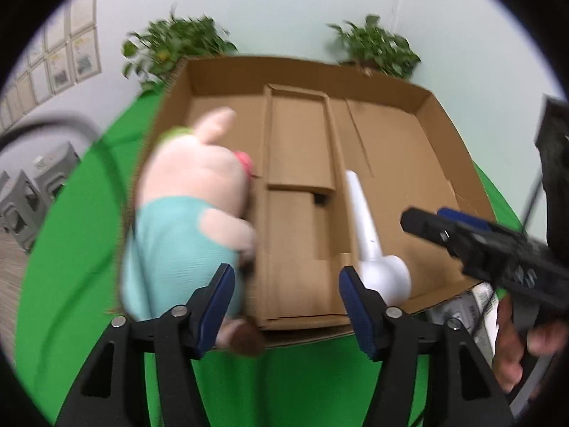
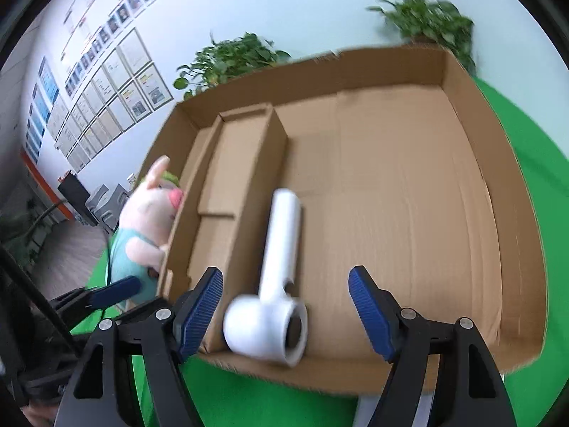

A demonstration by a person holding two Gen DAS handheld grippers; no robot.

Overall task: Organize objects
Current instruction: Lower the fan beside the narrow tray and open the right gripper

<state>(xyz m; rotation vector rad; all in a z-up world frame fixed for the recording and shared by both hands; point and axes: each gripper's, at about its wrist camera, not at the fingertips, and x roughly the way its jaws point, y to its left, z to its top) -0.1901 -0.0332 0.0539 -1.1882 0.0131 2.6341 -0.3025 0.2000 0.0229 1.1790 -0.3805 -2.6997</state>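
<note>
Inside the cardboard box [image 2: 391, 185], a white hair dryer [image 2: 274, 284] is seen lying handle-away between the spread, empty right hand-held gripper [image 2: 286, 309].

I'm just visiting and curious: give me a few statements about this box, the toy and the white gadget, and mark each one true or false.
1. The white hair dryer lies inside the cardboard box. True.
2. The plush pig wears a red dress. False: its dress is light blue-green.
3. The right tongs are clamped on the hair dryer. False: they stand open, with the dryer's head between them but not pinched.
4. The left tongs hold nothing. True.
5. Two leafy plants stand behind the box. True.
6. The box rests on a bare wooden floor. False: it sits on a green surface.
</note>
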